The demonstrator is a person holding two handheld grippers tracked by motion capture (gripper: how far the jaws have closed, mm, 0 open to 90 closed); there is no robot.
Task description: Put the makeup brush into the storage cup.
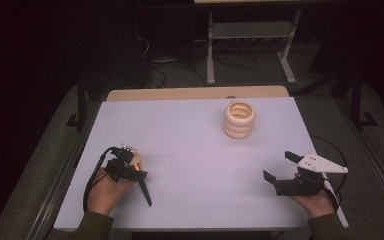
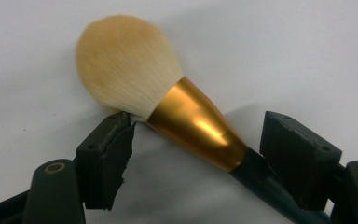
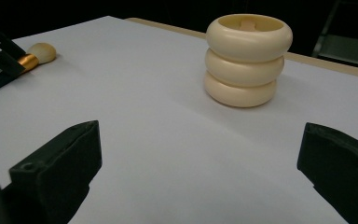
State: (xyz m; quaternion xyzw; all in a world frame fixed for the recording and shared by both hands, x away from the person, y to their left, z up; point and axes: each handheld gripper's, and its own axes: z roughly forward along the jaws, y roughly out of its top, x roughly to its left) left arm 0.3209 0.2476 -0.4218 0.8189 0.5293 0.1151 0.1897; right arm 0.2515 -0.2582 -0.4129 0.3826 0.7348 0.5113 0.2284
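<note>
At about seven o'clock on the white table (image 1: 195, 145), the left gripper (image 1: 130, 167) sits in the person's left hand (image 1: 105, 192), poised over a makeup brush (image 2: 168, 109). In the left gripper view the jaws stand apart on either side of the brush: one jaw just meets the edge of the cream bristle head, the other stands just beside the dark handle where it joins the gold ferrule, and I cannot tell whether either presses on it. The brush lies flat on the table, bristles toward eleven o'clock in that view, handle running off toward five o'clock. In the high view its dark handle sticks out below the gripper toward five o'clock.

At about four o'clock the right gripper (image 1: 279, 167) rests in the right hand (image 1: 317, 202), its jaws spread wide with nothing between them, the grey three-cornered plate on top.

At about one o'clock, well apart from both grippers, stands a cream holder (image 1: 239, 119) shaped like three stacked rings, upright, its top open. In the right gripper view it rises beyond the open jaws.
</note>
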